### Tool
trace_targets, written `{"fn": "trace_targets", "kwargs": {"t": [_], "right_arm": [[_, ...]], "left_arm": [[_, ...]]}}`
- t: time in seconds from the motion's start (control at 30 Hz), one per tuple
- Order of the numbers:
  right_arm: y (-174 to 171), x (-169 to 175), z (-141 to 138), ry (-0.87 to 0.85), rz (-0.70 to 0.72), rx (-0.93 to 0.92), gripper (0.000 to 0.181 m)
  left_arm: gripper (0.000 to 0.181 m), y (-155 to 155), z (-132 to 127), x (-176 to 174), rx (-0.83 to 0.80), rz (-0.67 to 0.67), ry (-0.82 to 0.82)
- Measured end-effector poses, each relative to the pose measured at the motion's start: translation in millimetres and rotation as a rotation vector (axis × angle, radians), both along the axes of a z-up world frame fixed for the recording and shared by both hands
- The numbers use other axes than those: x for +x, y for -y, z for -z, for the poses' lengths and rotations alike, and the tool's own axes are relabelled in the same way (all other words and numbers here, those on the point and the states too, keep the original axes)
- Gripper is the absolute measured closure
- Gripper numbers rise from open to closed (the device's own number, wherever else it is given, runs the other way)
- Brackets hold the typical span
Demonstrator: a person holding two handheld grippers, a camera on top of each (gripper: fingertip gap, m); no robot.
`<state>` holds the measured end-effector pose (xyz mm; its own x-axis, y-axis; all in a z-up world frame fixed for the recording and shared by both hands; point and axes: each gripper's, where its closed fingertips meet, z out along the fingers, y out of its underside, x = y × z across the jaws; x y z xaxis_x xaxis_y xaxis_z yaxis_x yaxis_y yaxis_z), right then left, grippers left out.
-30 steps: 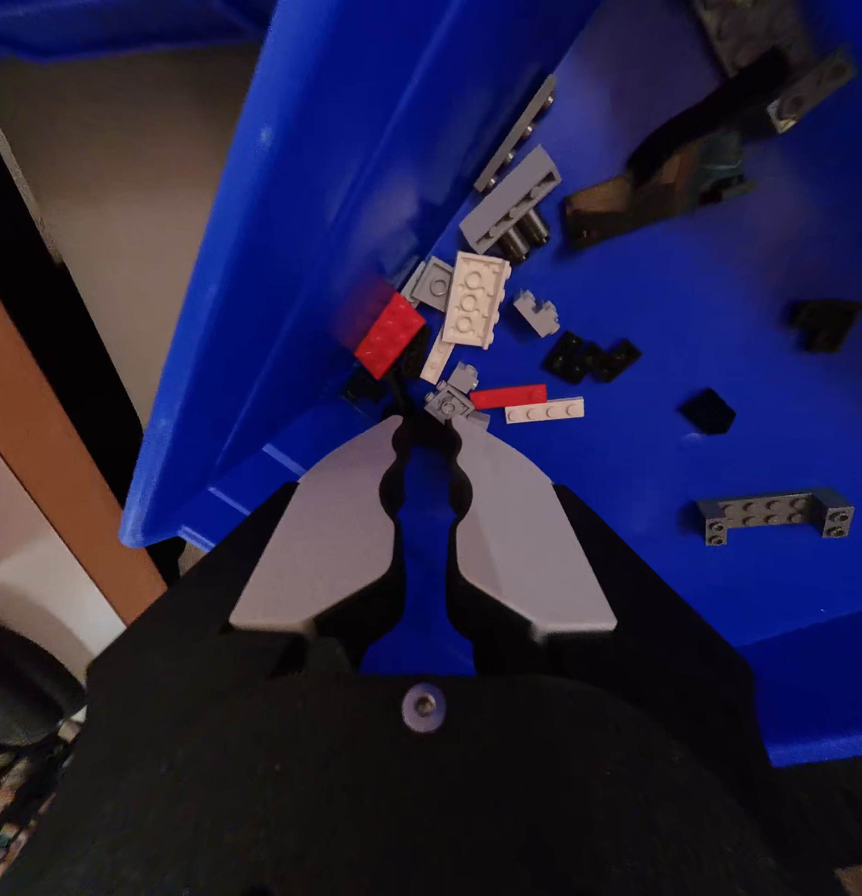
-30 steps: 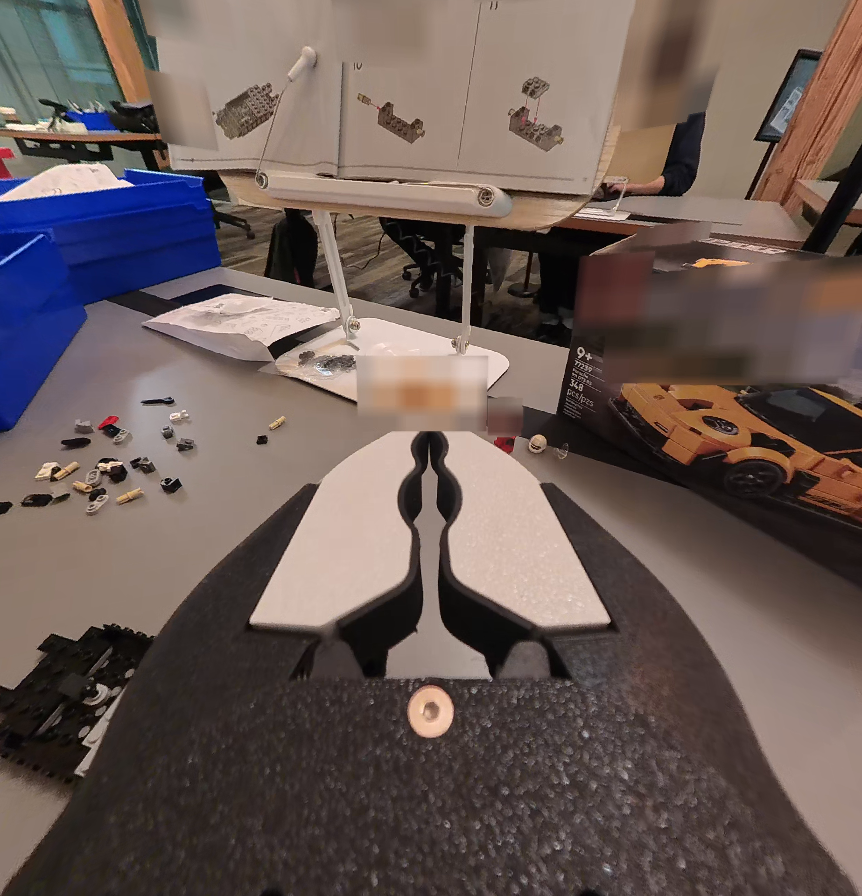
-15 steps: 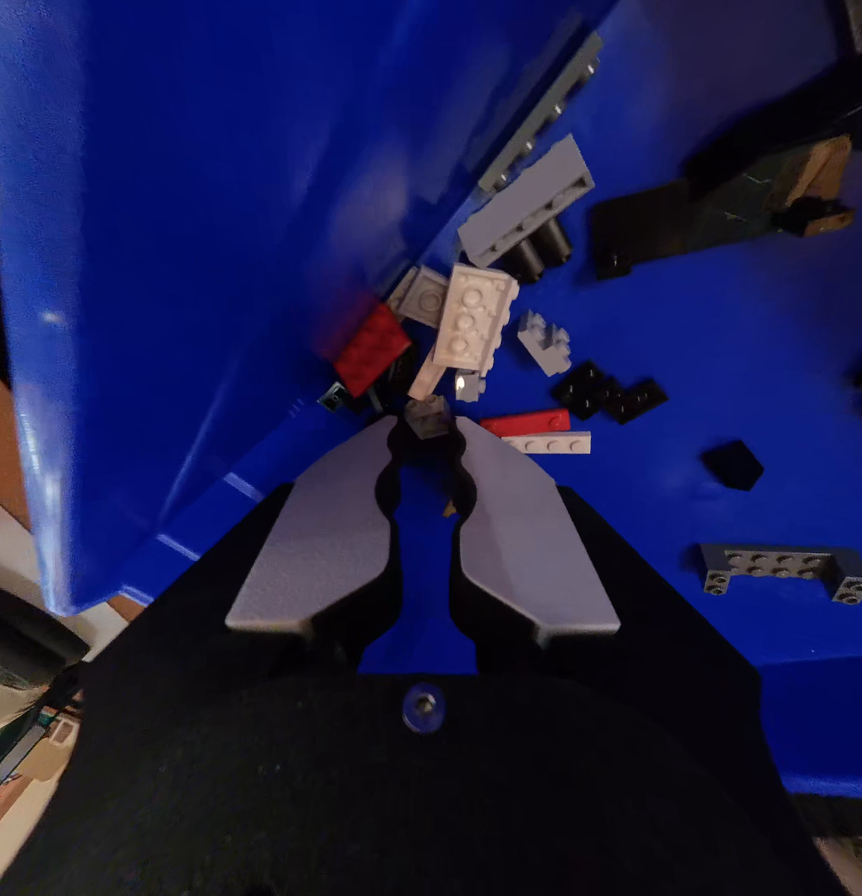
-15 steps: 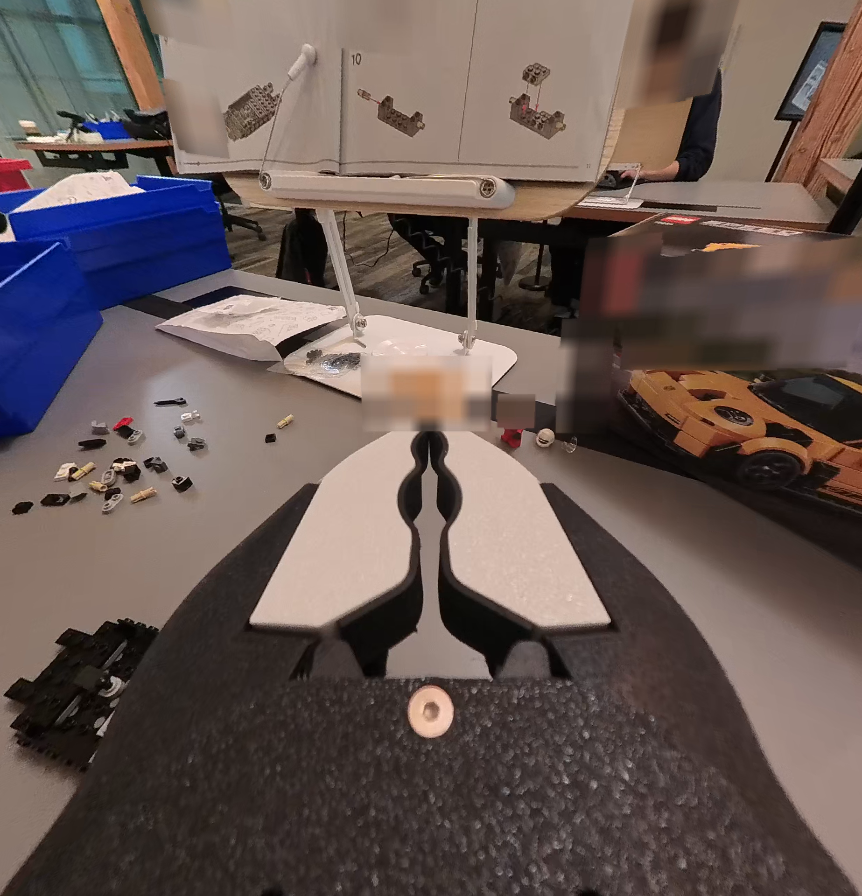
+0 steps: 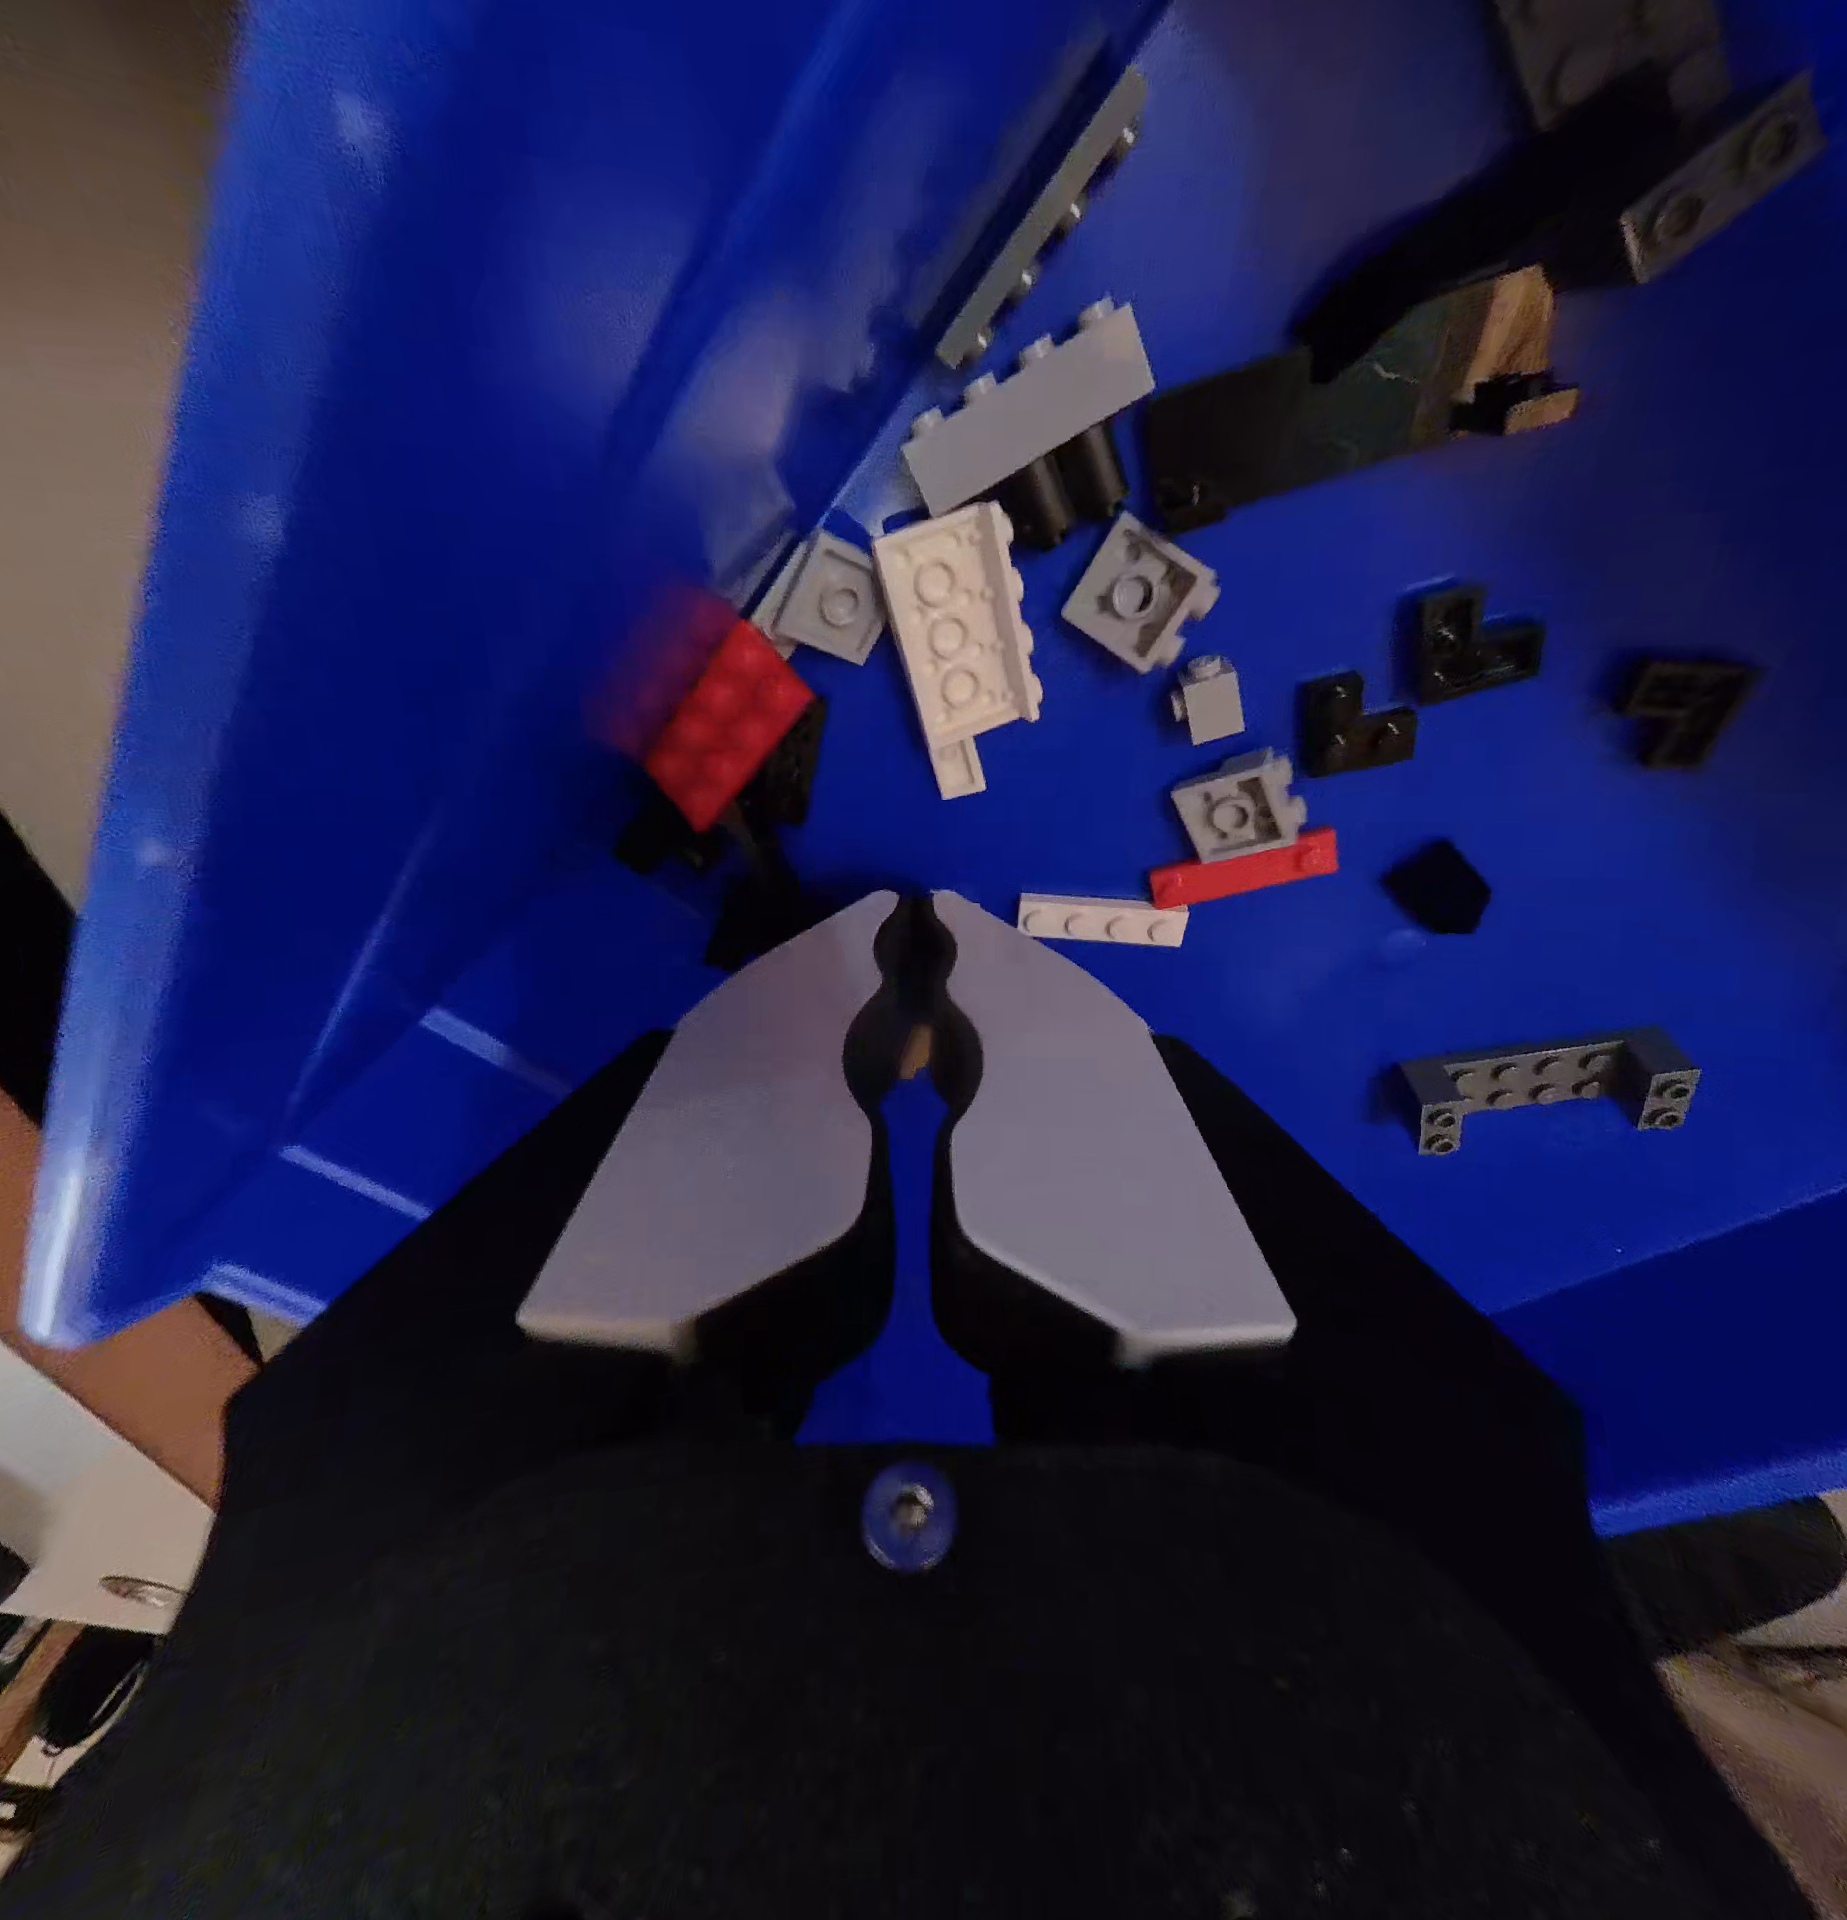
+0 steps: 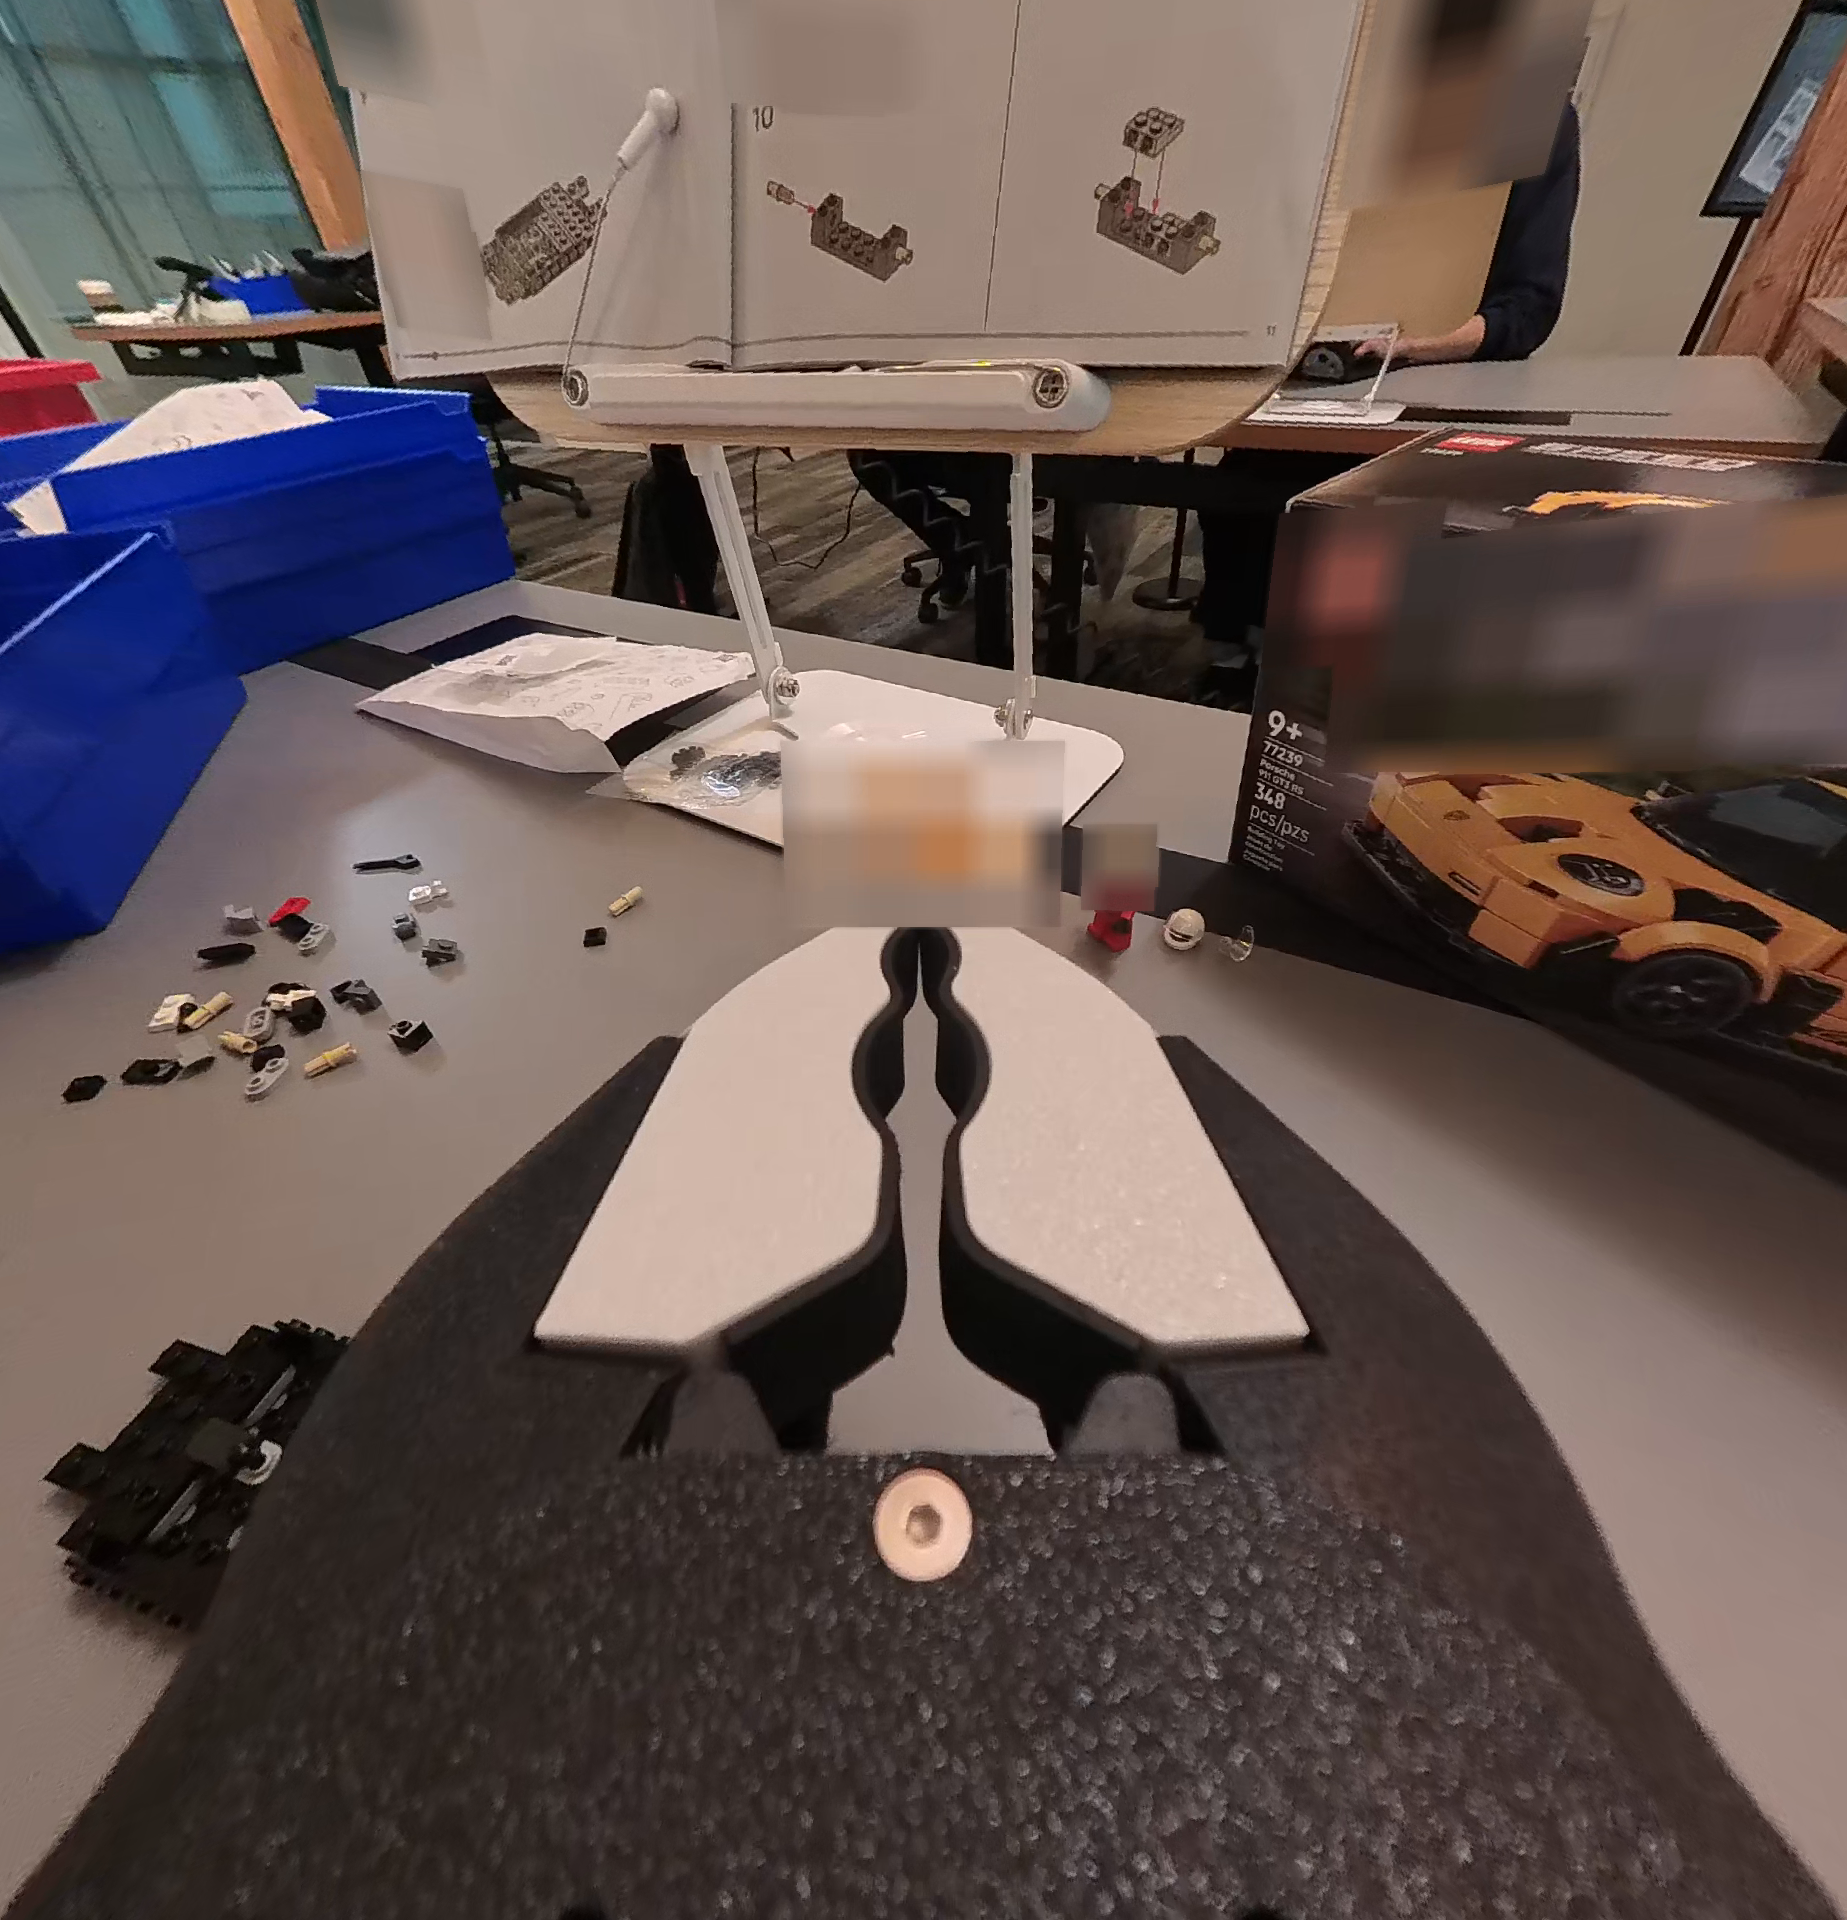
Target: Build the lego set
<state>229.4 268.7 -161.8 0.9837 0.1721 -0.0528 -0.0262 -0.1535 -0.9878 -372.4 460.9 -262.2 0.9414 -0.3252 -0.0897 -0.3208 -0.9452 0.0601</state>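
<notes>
Reaching into the blue bin [image 5: 462, 644], the left gripper [image 5: 914, 902] has its jaws pressed together beside a white strip [image 5: 1102, 920], nothing visibly held. Right gripper [image 6: 921, 940] hovers over the table [image 6: 1418, 1195], jaws together and empty.

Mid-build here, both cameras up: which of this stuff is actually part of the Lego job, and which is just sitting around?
Part of the job:
- blue bin of loose bricks
- dark grey arch brick
- small parts scattered on the table
- black assembly
- instruction booklet on its stand

Just lying about:
- set box
- opened paper bag
- far blue bins
</notes>
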Motion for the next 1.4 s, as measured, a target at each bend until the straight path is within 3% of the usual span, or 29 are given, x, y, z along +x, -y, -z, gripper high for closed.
{"fn": "trace_targets", "kwargs": {"t": [0.13, 0.17, 0.27, 0.43, 0.7, 0.9, 1.03, 1.13, 1.27, 1.4], "right_arm": [[0, -2, 1, 0.005, -0.005, -0.002, 0.181], [0, -3, 1, 0.005, -0.008, -0.004, 0.181], [0, -4, 1, 0.014, -0.010, -0.003, 0.181], [1, -2, 0, 0.008, -0.009, -0.002, 0.181], [0, 1, 3, -0.001, -0.009, -0.011, 0.181], [0, 0, 4, -0.004, -0.013, -0.014, 0.181], [3, -11, -9, 0.034, -0.060, 0.052, 0.181], [10, -33, -22, 0.090, -0.159, 0.133, 0.180], [24, -87, -23, 0.114, -0.394, 0.121, 0.176], [45, -150, -23, 0.127, -0.651, 0.058, 0.171]], "left_arm": [[0.181, -9, -12, -8, 0.072, 0.016, -0.079], [0.174, -9, -12, -10, 0.068, 0.011, -0.100], [0.163, -6, -7, -17, 0.021, 0.023, -0.195], [0.163, -6, 3, -23, -0.021, 0.008, -0.274], [0.172, 0, 13, -19, -0.094, -0.020, -0.134], [0.172, 3, -6, -4, -0.043, 0.065, -0.070], [0.171, 7, -47, 40, 0.071, 0.163, 0.165], [0.172, 33, -82, 92, 0.139, 0.337, 0.331], [0.172, 96, -111, 184, 0.171, 0.614, 0.524], [0.173, 173, -117, 275, 0.160, 0.937, 0.623]]}}
